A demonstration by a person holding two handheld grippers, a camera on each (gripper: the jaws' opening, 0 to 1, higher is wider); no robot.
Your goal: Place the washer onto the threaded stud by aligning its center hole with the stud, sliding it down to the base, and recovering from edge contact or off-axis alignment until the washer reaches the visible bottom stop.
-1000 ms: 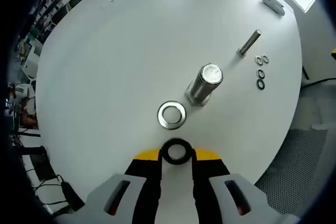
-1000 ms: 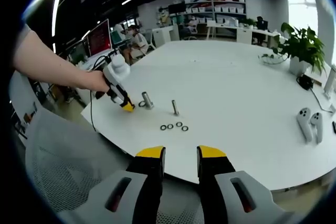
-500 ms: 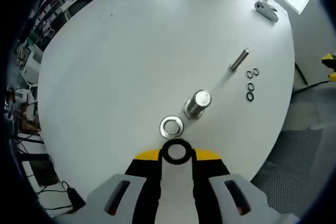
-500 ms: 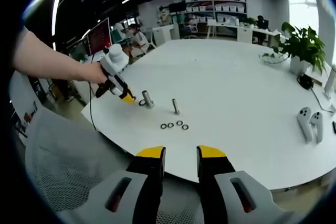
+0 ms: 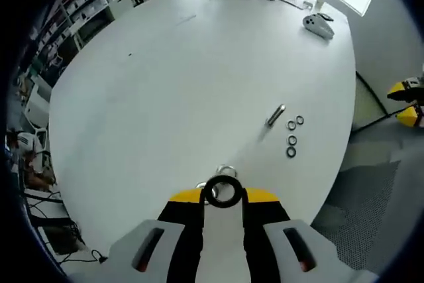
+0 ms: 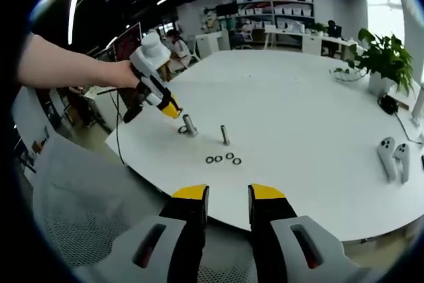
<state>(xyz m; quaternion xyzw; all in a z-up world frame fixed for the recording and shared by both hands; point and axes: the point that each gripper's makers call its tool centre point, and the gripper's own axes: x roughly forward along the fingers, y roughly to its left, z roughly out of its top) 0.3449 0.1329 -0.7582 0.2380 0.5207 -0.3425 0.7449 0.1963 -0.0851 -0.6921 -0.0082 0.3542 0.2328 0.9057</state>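
Observation:
My left gripper [image 5: 222,193] is shut on a black washer [image 5: 211,192], held edge-on between its yellow tips. Just beyond the washer, the top of the thick metal stud [image 5: 226,171] peeks out, with a silver washer [image 5: 201,184] beside it on the white table [image 5: 165,84]. In the right gripper view, a hand holds the left gripper [image 6: 172,109] tilted above and left of the stud [image 6: 190,125], clear of it. The silver washer [image 6: 181,130] lies at the stud's foot. My right gripper [image 6: 228,207] hangs open off the table's near edge, with nothing between its jaws.
A thin bolt [image 5: 275,115] [image 6: 225,135] stands past the stud, with several small washers [image 5: 291,140] [image 6: 222,159] near it. Handheld controllers [image 6: 394,157] [image 5: 317,26] and a plant [image 6: 384,57] sit at the table's far side. A mesh chair [image 6: 79,217] is below the table edge.
My left gripper has lifted up and back from the table with the black washer in it; the stud now looks smaller and sits behind the washer. The right gripper has stayed put.

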